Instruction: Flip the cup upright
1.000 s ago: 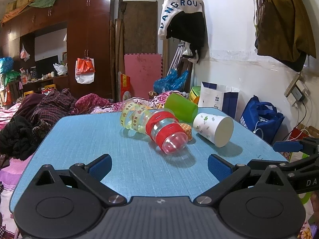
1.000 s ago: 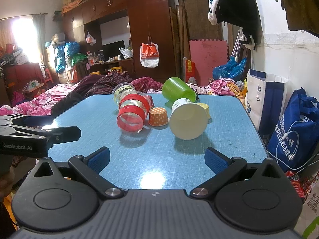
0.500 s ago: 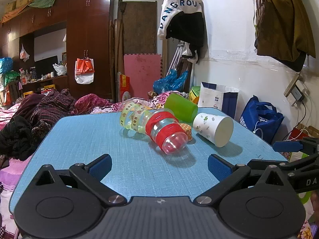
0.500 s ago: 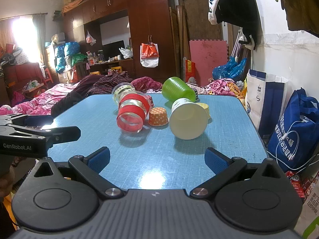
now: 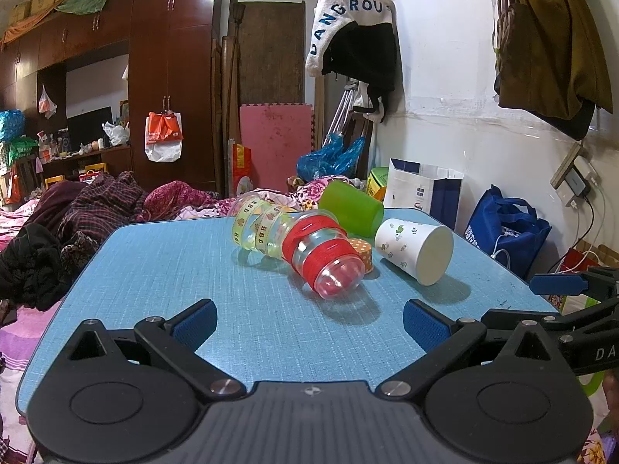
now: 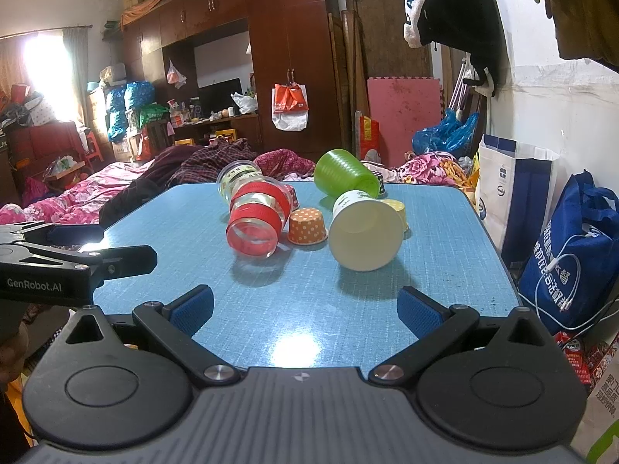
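Note:
Several cups lie on their sides on the blue table [image 5: 162,270]. A clear cup with red bands [image 5: 325,259] [image 6: 257,220] lies nearest, base toward the left gripper. A white leaf-print paper cup [image 5: 416,249] [image 6: 365,232], a green cup [image 5: 352,207] [image 6: 344,174], a clear cup with yellow bands [image 5: 255,224] [image 6: 236,178] and a small orange dotted cup [image 6: 307,226] lie around it. My left gripper [image 5: 309,326] and right gripper [image 6: 305,311] are both open and empty, short of the cups at the near table edge.
The right gripper shows at the right edge of the left wrist view [image 5: 561,286]; the left gripper shows at the left of the right wrist view [image 6: 77,263]. A bed with heaped clothes [image 5: 58,224] lies left. Bags [image 6: 572,255] stand by the right wall.

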A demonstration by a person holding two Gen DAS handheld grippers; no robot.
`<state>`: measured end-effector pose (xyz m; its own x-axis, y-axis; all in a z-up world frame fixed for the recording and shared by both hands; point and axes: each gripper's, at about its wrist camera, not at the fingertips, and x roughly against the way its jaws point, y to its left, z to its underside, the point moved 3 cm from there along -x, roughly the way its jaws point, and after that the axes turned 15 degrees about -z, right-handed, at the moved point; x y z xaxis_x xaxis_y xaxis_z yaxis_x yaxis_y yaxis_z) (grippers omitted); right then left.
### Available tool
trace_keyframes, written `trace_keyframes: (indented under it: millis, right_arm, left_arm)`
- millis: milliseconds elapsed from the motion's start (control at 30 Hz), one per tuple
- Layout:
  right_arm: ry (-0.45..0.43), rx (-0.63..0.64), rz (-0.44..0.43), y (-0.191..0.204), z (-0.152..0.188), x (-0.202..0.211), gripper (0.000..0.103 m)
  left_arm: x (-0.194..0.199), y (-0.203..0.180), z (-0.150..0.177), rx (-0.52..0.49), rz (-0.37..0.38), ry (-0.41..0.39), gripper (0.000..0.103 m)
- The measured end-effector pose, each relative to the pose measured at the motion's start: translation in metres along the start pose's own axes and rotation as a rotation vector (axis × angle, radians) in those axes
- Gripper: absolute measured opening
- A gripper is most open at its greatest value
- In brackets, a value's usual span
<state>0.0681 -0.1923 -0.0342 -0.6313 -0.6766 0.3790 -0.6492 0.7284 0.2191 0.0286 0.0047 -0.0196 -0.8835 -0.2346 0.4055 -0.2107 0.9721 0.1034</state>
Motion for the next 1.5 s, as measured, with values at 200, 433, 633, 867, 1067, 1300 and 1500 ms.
trace_keyframes:
  millis: [200,433,633,867,1067,1300,1500]
  right_arm:
    - [0.001,-0.001,-0.001,0.000,0.000,0.000,0.102]
    - [0.007,-0.024,0.023,-0.011,0.002,-0.008,0.102]
    - [0.032,-0.088,0.026,-0.032,0.006,-0.021,0.102]
    - [0.035,-0.124,0.050,-0.047,-0.003,-0.030,0.102]
    - [0.023,-0.168,0.019,-0.071,-0.005,-0.032,0.102]
    - [0.106,-0.164,0.053,-0.077,-0.016,-0.030,0.102]
    - [0.214,-0.092,0.035,-0.068,-0.026,-0.039,0.102]
  left_arm:
    - [0.000,0.000,0.000,-0.002,-0.003,-0.009,0.103]
    - [-0.016,0.004,-0.004,0.034,0.073,-0.004,0.103]
    - [-0.047,0.002,-0.026,-0.033,0.234,-0.011,0.103]
    - [-0.088,-0.018,-0.051,-0.270,0.335,0.069,0.103]
    - [-0.092,-0.040,-0.094,-0.642,0.578,-0.012,0.103]
    - [-0.115,-0.095,-0.105,-1.080,0.746,-0.020,0.093]
    - [-0.133,-0.116,-0.103,-1.350,0.832,-0.056,0.086]
